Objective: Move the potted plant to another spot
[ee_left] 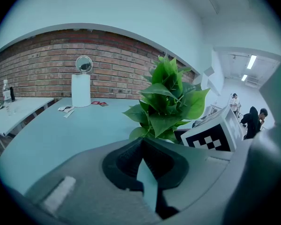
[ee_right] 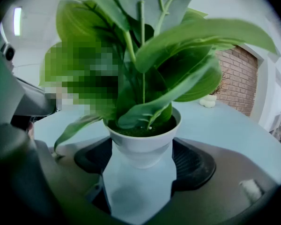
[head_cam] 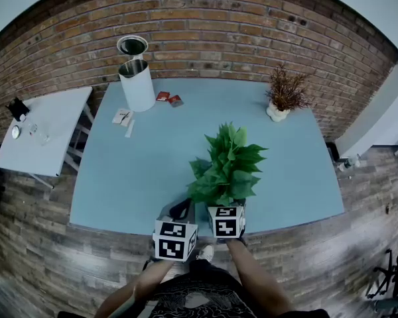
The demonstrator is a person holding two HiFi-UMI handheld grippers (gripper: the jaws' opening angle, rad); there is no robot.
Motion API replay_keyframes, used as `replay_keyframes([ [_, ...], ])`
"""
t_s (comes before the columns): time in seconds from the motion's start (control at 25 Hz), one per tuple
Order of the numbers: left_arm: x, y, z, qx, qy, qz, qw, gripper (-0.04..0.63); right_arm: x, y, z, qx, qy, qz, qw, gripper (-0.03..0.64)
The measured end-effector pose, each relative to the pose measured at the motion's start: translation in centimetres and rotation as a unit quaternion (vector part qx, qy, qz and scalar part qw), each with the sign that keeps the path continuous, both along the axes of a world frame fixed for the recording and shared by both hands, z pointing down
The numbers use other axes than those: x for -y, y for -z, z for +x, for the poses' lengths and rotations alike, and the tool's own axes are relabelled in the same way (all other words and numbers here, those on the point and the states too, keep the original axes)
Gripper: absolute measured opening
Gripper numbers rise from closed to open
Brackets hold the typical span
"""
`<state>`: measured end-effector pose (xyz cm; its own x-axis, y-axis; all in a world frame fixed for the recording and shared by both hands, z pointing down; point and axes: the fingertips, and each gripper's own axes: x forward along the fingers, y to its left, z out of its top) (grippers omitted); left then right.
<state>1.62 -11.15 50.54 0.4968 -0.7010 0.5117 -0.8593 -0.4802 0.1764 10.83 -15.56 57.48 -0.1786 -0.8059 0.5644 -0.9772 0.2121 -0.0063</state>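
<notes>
Right gripper (ee_right: 143, 149) gaped wide around the potted plant (ee_right: 141, 139), pot standing between its jaws on the worktop (ee_right: 234, 125), nothing clamped. Closing off-centre on that tapered wall, I judged, could tip it.

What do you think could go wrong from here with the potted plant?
The white pot of the potted plant sits near the tips of the right gripper's open jaws, so a shallow grip may slip. The plant is tall and leafy and stands near the table's front edge; a nudge might topple it off.
</notes>
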Motion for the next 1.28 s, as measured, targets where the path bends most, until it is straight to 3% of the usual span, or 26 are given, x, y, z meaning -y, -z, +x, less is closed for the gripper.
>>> replay_keyframes([
  [0.96,-2.2,0.3,-0.6,-0.005,0.006,0.001,1.0000,-0.003,-2.9,0.7,-0.4,-0.011,0.001,0.000,1.000,0.387],
  [1.28,-3.1,0.2,-0.1,-0.007,-0.010,0.008,0.9999,0.000,-4.9,1.3,-0.3,-0.009,-0.006,-0.002,1.000,0.308],
])
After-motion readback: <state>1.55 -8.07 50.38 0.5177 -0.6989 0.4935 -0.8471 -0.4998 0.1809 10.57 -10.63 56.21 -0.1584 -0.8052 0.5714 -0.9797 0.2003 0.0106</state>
